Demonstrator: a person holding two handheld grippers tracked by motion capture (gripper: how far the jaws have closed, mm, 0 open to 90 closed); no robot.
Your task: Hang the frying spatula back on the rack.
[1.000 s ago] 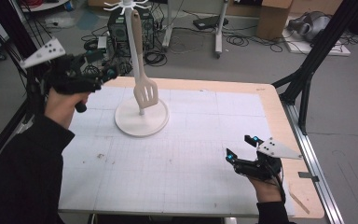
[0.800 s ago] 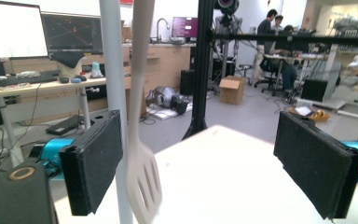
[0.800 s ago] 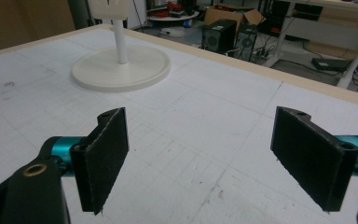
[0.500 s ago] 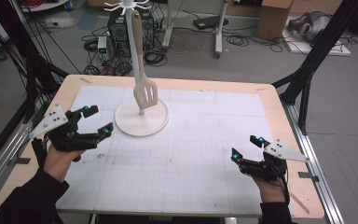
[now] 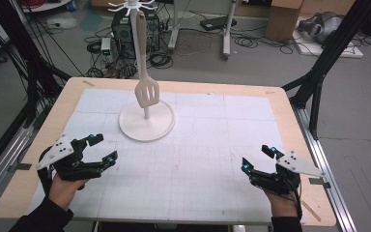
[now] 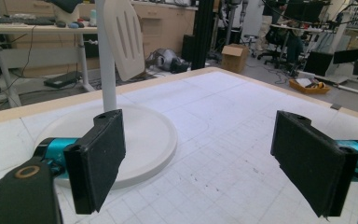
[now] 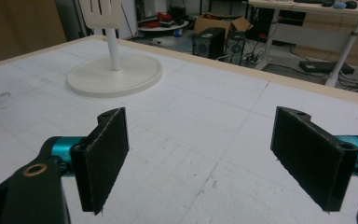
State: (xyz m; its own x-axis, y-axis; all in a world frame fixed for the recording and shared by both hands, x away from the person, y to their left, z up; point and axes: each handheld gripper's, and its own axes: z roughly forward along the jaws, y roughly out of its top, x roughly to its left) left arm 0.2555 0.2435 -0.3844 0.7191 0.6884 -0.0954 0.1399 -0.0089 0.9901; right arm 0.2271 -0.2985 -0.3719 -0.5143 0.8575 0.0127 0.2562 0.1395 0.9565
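Observation:
A white stand with a round base (image 5: 147, 126) and a tall pole rises at the table's back middle. A cream slotted spatula (image 5: 147, 92) hangs from the hooks at its top. Both also appear in the left gripper view as the base (image 6: 140, 140) and the spatula (image 6: 123, 37), and in the right gripper view as the base (image 7: 116, 74). My left gripper (image 5: 103, 148) rests low at the front left, open and empty. My right gripper (image 5: 258, 158) rests at the front right, open and empty. Their black pads (image 6: 98, 158) (image 7: 100, 154) stand wide apart.
The table (image 5: 207, 145) is covered with a white gridded mat inside a wooden border. Black frame struts (image 5: 319, 67) stand at the right and left edges. Cables, a computer tower (image 5: 125, 29) and boxes lie on the floor beyond.
My left gripper has come down from beside the spatula at the back left to the front left of the table. The right gripper has barely shifted.

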